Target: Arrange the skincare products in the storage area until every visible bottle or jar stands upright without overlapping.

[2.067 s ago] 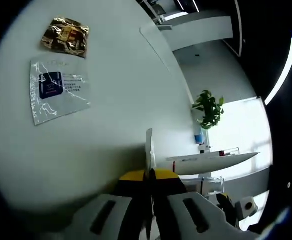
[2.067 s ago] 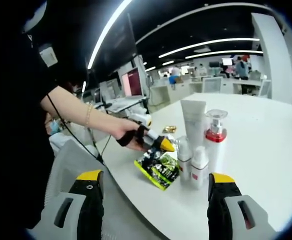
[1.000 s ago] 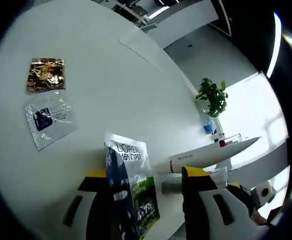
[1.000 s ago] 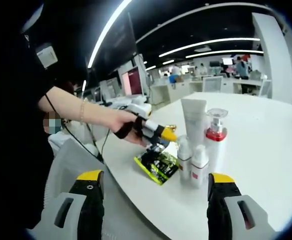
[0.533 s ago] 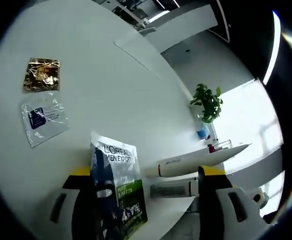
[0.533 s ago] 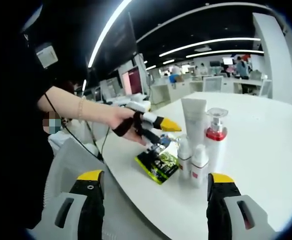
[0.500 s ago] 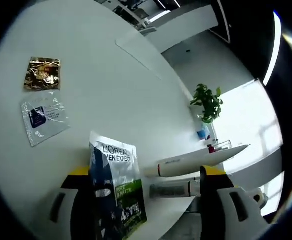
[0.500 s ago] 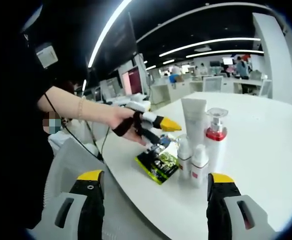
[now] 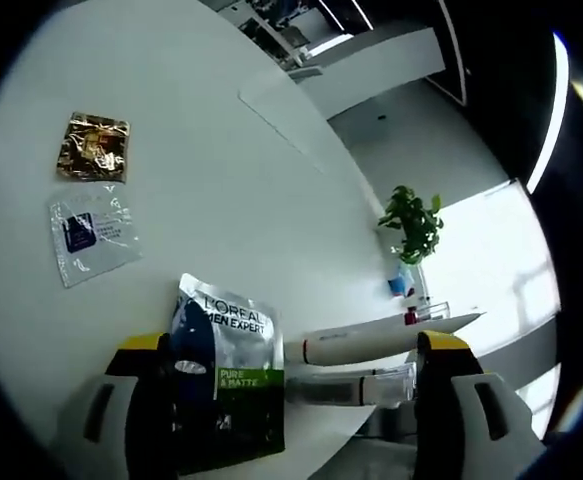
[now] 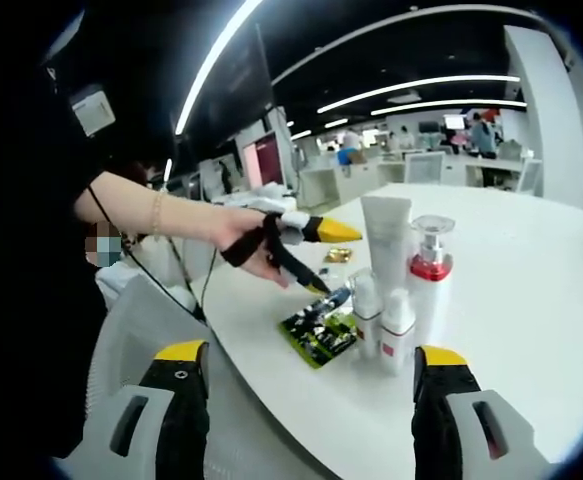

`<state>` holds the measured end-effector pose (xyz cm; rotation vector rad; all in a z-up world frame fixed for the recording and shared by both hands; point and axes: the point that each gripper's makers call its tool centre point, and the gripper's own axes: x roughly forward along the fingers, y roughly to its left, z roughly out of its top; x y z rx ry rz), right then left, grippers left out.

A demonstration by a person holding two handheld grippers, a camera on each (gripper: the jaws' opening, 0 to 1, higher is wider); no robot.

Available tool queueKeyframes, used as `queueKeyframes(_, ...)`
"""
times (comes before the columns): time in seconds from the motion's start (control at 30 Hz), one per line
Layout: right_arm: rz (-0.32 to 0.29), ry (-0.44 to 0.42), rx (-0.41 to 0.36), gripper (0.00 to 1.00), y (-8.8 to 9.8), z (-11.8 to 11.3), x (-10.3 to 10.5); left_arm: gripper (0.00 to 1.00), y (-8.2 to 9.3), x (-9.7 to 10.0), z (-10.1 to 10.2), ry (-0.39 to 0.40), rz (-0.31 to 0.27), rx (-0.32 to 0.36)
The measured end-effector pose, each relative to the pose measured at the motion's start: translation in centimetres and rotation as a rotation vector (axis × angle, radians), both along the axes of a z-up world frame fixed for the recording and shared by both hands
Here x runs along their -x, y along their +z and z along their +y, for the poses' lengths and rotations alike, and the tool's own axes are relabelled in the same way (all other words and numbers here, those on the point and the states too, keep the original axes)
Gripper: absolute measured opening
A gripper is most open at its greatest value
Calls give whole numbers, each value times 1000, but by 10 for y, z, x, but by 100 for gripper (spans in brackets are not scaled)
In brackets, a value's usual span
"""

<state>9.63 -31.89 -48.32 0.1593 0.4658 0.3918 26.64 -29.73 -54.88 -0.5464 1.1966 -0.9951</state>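
since two seconds back, opened from pressed flat together to wide spread: left gripper, with the green-and-black sachet dropped free and lying flat on the white desk near its front edge, just beside the bottle group. seen from the right gripper view, lifted clear above the sachet in the person's hand. right gripper held spread and empty, low off the desk's front edge.

stood upright together by that edge: tall white tube, pump bottle with red collar, two small white bottles. lay flat further in from the edge: clear sachet and gold sachet, apart from each other.

judged light, thin and floppy, slick foil: sachet best pinched at a sealed edge, likely to slide or buckle. bottles judged stiff, light, easily toppled; best taken at mid-body.
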Motion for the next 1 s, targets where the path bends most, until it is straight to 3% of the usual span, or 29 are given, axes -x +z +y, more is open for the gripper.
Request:
queueKeyframes(0.23,-2,-2,1,88,0,-1,0,95,-2,15,17,1,28,-37)
queueKeyframes(0.4,-4,-1,2,88,0,-1,0,94,-8,17,30,22,70,-27)
queueKeyframes(0.47,-5,0,2,88,0,-1,0,92,-8,26,36,25,78,-25)
queueKeyframes(0.57,-5,1,3,88,-1,-1,0,91,-8,23,35,35,86,-11)
queueKeyframes(0.7,-5,4,3,88,-1,-1,1,92,4,47,38,50,112,14)
queueKeyframes(0.8,-4,8,5,88,-1,0,1,92,1,45,44,57,118,20)
queueKeyframes(1.0,0,15,7,88,-2,1,2,92,9,60,40,69,137,41)
